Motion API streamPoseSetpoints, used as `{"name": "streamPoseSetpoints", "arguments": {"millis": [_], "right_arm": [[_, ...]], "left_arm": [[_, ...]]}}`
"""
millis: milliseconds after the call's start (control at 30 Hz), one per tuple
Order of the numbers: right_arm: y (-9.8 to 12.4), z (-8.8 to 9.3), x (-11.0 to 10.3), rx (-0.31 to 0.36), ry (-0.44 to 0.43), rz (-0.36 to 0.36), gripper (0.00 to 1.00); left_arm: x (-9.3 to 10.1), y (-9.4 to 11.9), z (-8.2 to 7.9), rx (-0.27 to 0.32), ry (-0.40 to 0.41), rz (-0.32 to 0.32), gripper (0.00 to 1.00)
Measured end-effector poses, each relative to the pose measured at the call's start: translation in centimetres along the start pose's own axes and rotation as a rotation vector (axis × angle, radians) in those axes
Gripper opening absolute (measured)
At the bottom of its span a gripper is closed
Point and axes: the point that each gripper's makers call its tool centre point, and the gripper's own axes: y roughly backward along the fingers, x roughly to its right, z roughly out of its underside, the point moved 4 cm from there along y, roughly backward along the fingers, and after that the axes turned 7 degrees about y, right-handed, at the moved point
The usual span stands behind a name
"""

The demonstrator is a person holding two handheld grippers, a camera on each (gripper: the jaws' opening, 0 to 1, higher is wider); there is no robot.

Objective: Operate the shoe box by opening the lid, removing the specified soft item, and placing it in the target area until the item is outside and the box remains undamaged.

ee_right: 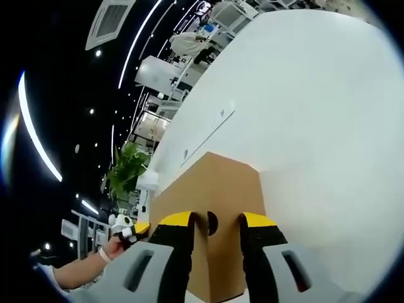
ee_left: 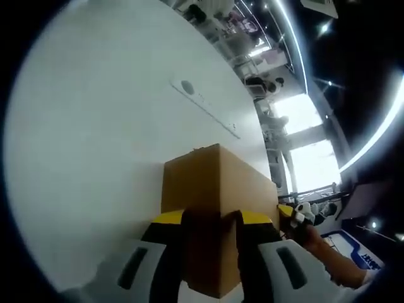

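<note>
A: On the white table (ee_left: pixel 95 145), the shoe box (ee_left: pixel 214 189) sits closed, a plain brown carton with both grippers brought up to its opposite ends.

B: Left gripper (ee_left: pixel 210 230) state?

A: Jaws spread, yellow-tipped, straddling a near vertical corner of the box. They stand just beside the cardboard. Contact cannot be confirmed from the left gripper view.

B: And the right gripper (ee_right: pixel 214 232)?

A: Also spread, jaws to either side of a dark round finger hole (ee_right: pixel 212 222) in the end panel. Nothing is pinched by either tool. The left gripper also shows at the lower left of the right gripper view, with the person's hand (ee_right: pixel 112 247) behind it.

B: Soft item?

A: Not visible; presumably inside. Lid still on, so I judge the task barely begun: the step in hand is getting a hold for the lid lift.

B: How to do it cleanly?

A: Judgement only. Take the lid's skirt, not the body wall, with light closure so the cardboard is not creased. Lift both ends evenly; a one-sided pull would likely rack the lid and jam it, or drag the whole box up. If it sticks, steady the base with one tool and ease with the other.

B: Other notes?

A: A white strip (ee_left: pixel 205 104) lies on the table beyond the box, well apart from it.
</note>
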Motion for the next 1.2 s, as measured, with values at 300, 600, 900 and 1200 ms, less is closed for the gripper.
{"name": "streamPoseSetpoints", "arguments": {"millis": [300,600,900,1200], "right_arm": [[0.04,-0.02,0.03,0.001,0.002,-0.003,0.28],[0.1,-0.01,0.01,0.004,0.001,-0.003,0.28],[0.11,-0.01,-0.03,0.002,0.001,-0.005,0.28],[0.0,-0.03,-0.04,0.001,-0.003,-0.009,0.28]], "left_arm": [[0.03,0.17,0.35,-0.004,0.006,-0.007,0.31],[0.09,0.24,0.67,0.0,0.012,-0.01,0.31],[0.24,0.28,0.74,-0.001,0.015,-0.013,0.31],[0.18,0.22,0.64,-0.009,0.02,-0.015,0.31]]}}
